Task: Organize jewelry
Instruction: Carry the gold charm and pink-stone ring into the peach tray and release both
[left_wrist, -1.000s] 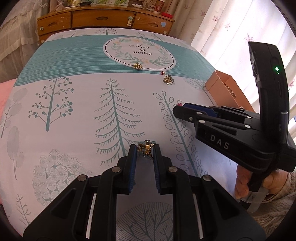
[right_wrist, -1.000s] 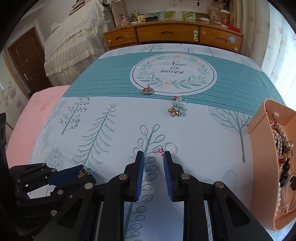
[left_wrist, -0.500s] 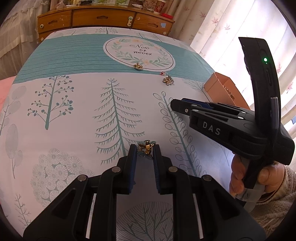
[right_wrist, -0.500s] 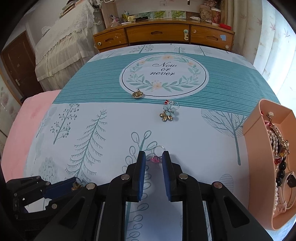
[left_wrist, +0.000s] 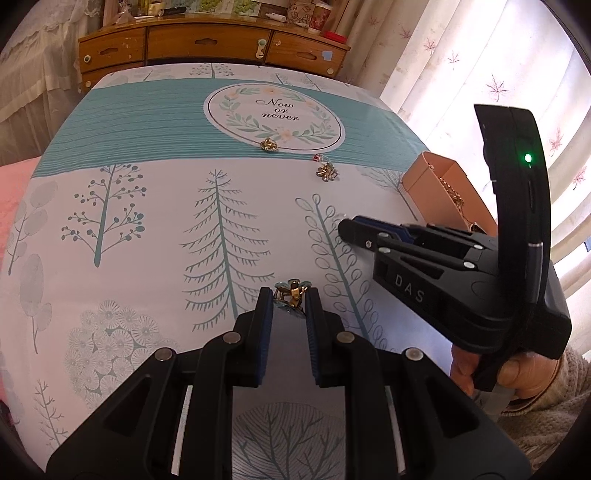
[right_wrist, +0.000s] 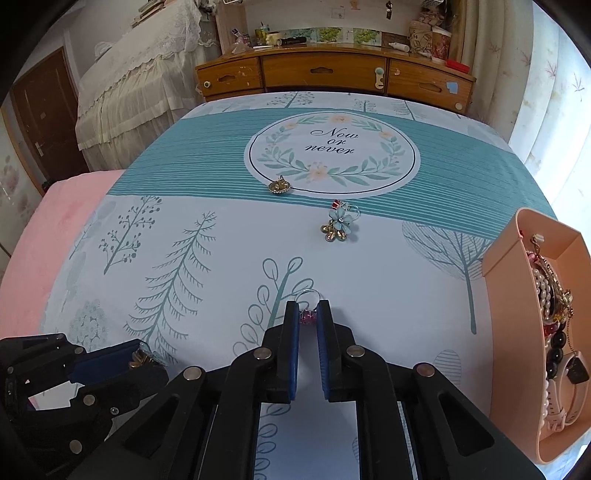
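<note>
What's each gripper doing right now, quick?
Left gripper: closed on the gold flower charm.
Right gripper: closed on the pink-stone ring.

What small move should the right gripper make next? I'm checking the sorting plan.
Probably lift the right gripper and carry it right to the pink box. Its jaws are shut on the pink-stone ring, which lies on the tablecloth, and the box already holds other jewelry.

Wooden drawer chest (right_wrist: 334, 75) w/ cups (right_wrist: 439, 42) on top, lace-draped bed (right_wrist: 136, 85), brown door (right_wrist: 44, 114), floral curtains (left_wrist: 480, 74).
</note>
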